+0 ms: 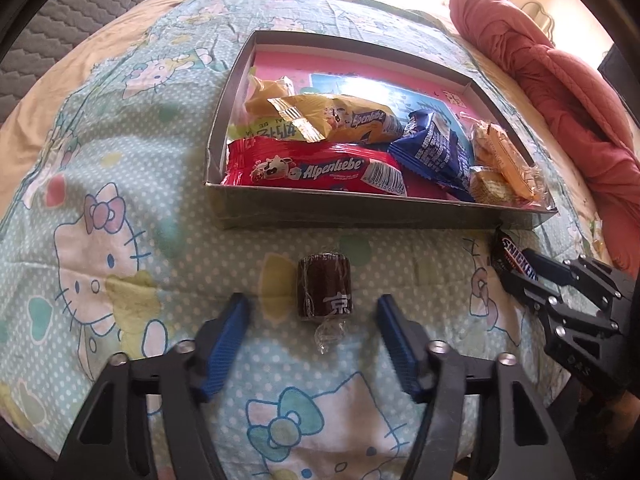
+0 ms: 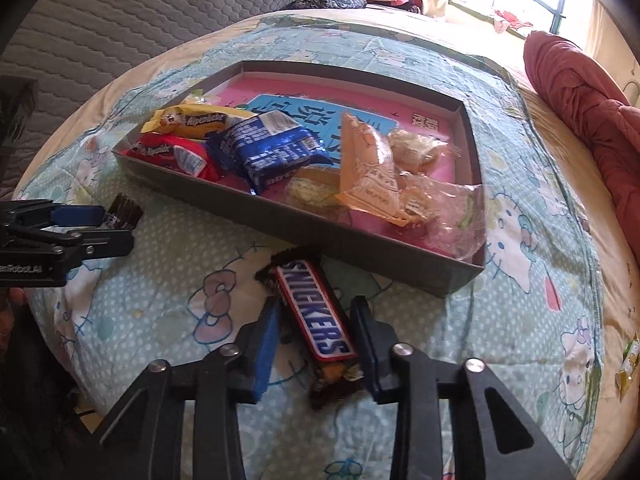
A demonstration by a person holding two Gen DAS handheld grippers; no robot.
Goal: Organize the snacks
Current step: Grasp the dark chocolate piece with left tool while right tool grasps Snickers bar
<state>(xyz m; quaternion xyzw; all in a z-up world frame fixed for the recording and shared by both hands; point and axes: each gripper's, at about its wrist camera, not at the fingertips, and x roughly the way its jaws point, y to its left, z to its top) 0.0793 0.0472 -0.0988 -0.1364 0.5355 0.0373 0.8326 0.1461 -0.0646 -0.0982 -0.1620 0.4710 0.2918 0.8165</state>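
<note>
We're working over a bed w/ a cartoon-cat sheet point(image 1: 100, 264), and the job looks partly done: the shallow box point(image 1: 360, 210) is already holding most of the snacks, incl. a red Alpenliebe pack point(image 1: 312, 168), a yellow Alpenliebe pack point(image 1: 352, 120), a blue wrapper point(image 1: 436, 148) and some orange-ish biscuit packs point(image 1: 504, 160) toward the right end. At least two pieces are still lying on the sheet in front of the box. We're hovering the left claw point(image 1: 312, 312) around a small dark wrapped candy point(image 1: 324, 290); the pads are standing clear on both sides, so it's released, nothing gripped yet. We're bringing the right claw point(image 2: 316, 332) in on the Snickers bar point(image 2: 316, 312), which is lying just in front of the box's near wall; the blue pads are sitting tight alongside the wrapper and seem to be pressing it, so we're reading that as grasping the bar, tho it's not lifted. Another small wrapper point(image 2: 626, 364) is showing far right on the sheet, prob. also left to collect. Remaining, as we're judging it: lift both pieces, drop them in the box, then check for strays.
</note>
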